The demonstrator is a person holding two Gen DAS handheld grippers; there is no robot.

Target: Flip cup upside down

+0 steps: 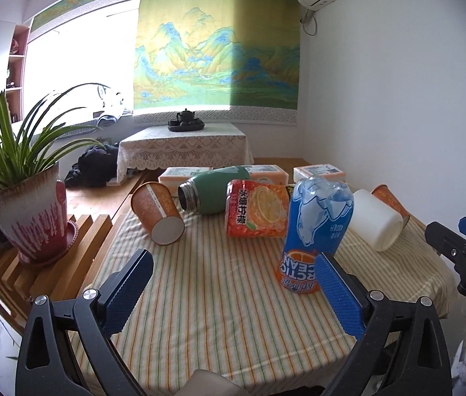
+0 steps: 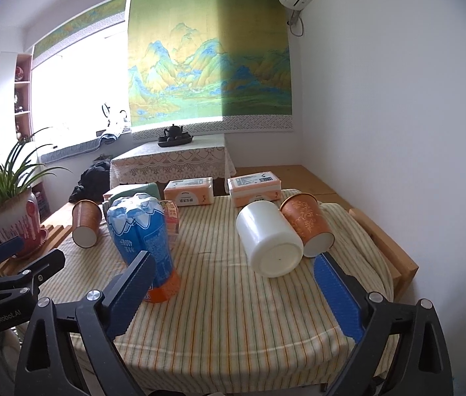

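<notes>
Two orange paper cups lie tipped on the striped cloth [image 1: 219,300] in the left wrist view: one [image 1: 157,212] far left by the green flask [image 1: 215,194], the other [image 1: 391,199] behind the white cup [image 1: 376,219], also on its side. Blue bottle [image 1: 315,231] stands inverted, juice pack [image 1: 256,213] behind it. Left gripper [image 1: 234,292] spread wide, empty. Potted plant [image 1: 31,221] at left

Right wrist view: right gripper [image 2: 233,292] wide open, holding nothing; white cup [image 2: 271,239] ahead, base toward camera, touching orange cup [image 2: 307,226]
</notes>
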